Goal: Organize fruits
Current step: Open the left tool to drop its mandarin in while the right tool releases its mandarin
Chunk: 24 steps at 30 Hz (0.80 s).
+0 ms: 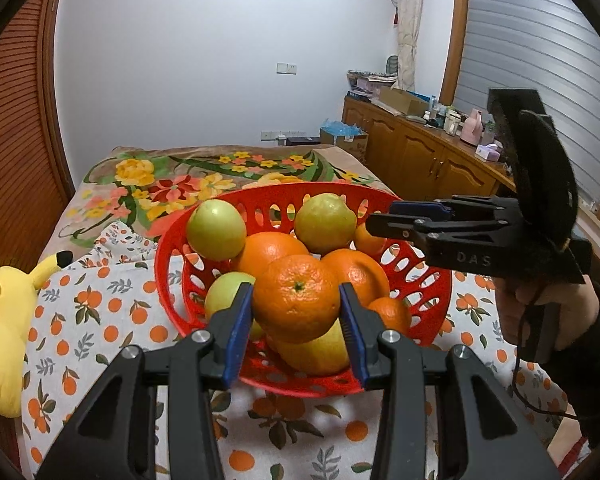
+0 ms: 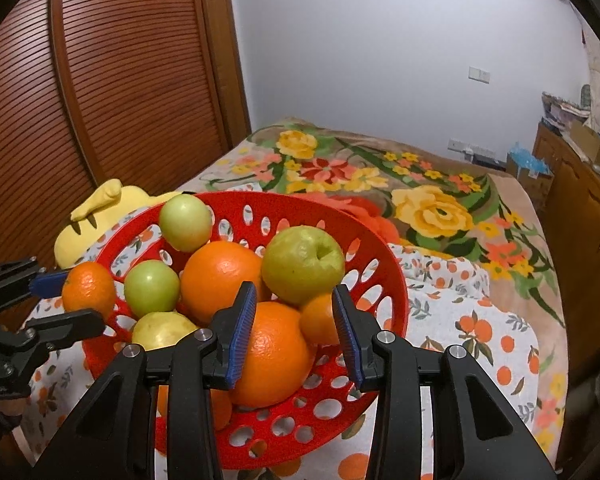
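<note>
My left tool (image 1: 296, 289) is closed on a small orange (image 1: 296, 300). The blue pads press its two sides, and it sits just above the heap in the red basket (image 1: 172, 276), at the basket's near side. From the right wrist camera I see the same orange beyond the basket's left rim, held between those fingers.

My right tool (image 2: 295, 289) is over the basket's right rim with its jaws only a little apart. I see nothing gripped between the pads. From the left wrist camera its tips are just beside another small orange (image 1: 366, 238) against the basket's right wall, but I cannot tell whether they touch it. A hand (image 1: 548, 312) in a dark sleeve holds that tool, and the white lettering (image 1: 474, 259) on its black body reads "DAS". That is the only writing I can read.

Inside the basket are several large oranges, a green apple (image 2: 302, 264) on top towards the far right, smaller green fruits on the left and a yellowish fruit (image 1: 316, 354) near the bottom.

The basket stands on an orange-print cloth (image 1: 100, 320) on the bed. A floral blanket (image 1: 180, 184) lies beyond the basket, and a yellow plush toy (image 1: 4, 320) lies to its left.
</note>
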Each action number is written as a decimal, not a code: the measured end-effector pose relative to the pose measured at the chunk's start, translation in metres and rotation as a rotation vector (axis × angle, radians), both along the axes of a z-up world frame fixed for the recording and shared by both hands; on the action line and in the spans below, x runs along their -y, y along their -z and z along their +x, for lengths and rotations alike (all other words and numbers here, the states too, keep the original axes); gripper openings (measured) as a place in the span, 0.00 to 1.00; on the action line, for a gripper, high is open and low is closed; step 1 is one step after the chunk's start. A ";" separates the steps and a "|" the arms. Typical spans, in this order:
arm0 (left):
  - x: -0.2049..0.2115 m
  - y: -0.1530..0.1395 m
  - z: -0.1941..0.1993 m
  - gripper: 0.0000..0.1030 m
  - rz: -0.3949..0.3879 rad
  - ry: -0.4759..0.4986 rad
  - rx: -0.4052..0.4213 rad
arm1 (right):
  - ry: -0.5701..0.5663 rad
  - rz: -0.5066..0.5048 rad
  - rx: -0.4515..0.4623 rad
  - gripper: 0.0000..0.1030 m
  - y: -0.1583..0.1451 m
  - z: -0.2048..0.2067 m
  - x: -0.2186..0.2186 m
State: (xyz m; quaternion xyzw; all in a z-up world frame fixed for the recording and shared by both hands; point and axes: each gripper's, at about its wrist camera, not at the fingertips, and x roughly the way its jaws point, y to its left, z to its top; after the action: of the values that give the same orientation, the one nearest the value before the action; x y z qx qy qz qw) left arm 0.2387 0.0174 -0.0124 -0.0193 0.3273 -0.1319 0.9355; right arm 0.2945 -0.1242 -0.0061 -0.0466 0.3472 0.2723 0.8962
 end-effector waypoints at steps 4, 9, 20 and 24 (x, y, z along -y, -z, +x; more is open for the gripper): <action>0.002 0.001 0.010 0.39 0.000 0.004 -0.006 | 0.005 0.003 0.017 0.43 -0.004 -0.003 0.003; 0.007 0.002 0.024 0.40 0.004 0.003 -0.012 | 0.014 0.012 0.028 0.43 -0.008 -0.007 0.010; 0.017 0.009 0.048 0.40 0.001 -0.003 -0.043 | 0.037 0.021 0.039 0.43 -0.010 -0.014 0.025; 0.018 0.014 0.048 0.40 0.001 -0.012 -0.053 | 0.042 0.027 0.038 0.43 -0.010 -0.016 0.028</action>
State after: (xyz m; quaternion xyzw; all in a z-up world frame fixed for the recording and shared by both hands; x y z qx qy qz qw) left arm 0.2867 -0.0002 -0.0260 -0.0243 0.3520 -0.1255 0.9273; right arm 0.2782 -0.1526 0.0035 -0.0324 0.3275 0.2569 0.9087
